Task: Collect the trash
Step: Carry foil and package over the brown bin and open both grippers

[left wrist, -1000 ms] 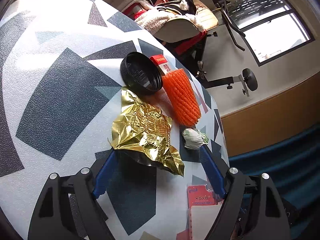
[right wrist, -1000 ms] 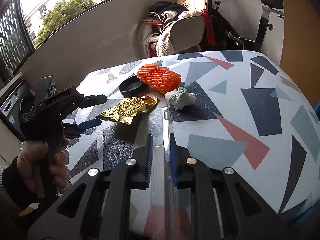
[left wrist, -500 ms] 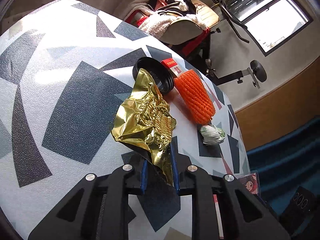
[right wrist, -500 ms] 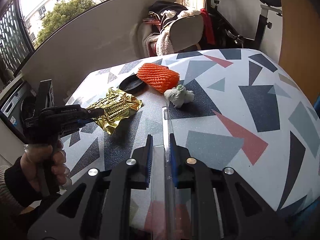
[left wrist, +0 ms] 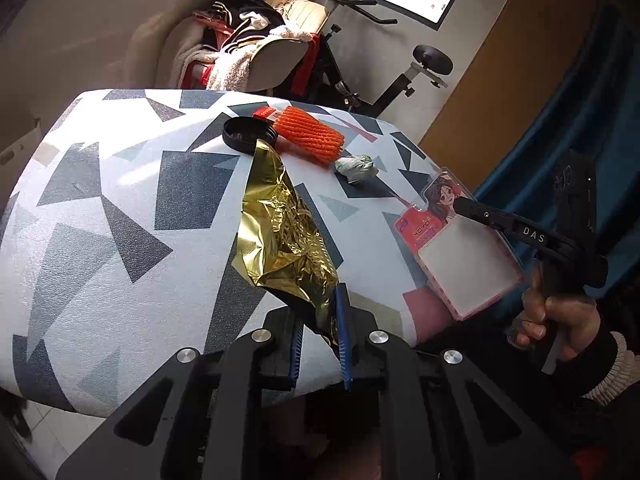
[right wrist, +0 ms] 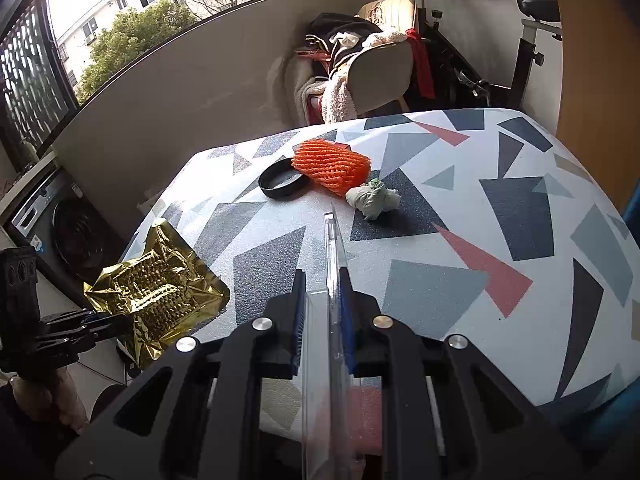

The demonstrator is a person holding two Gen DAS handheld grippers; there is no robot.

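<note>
Trash is partly in the grippers and partly on the table (right wrist: 500, 240). Going left to right in the right wrist view: the left gripper (right wrist: 116, 322) pinches a crumpled gold foil wrapper (right wrist: 156, 288) by one edge and holds it off the table's left edge, in front of a washing machine (right wrist: 64, 228) that the other view does not show. On the table lie a black lid (right wrist: 282, 180), an orange foam net (right wrist: 330, 164) touching it, and just beside that a wad of tissue (right wrist: 372, 198). The right gripper (right wrist: 322, 312) is pressed together on a clear plastic package (right wrist: 332, 248), seen only edge-on.

The left wrist view shows the package's flat face: a pink card with a cartoon girl (left wrist: 456, 236), held off the table's right edge. It also shows a small red box (left wrist: 265, 113) behind the lid, hidden in the right wrist view.
</note>
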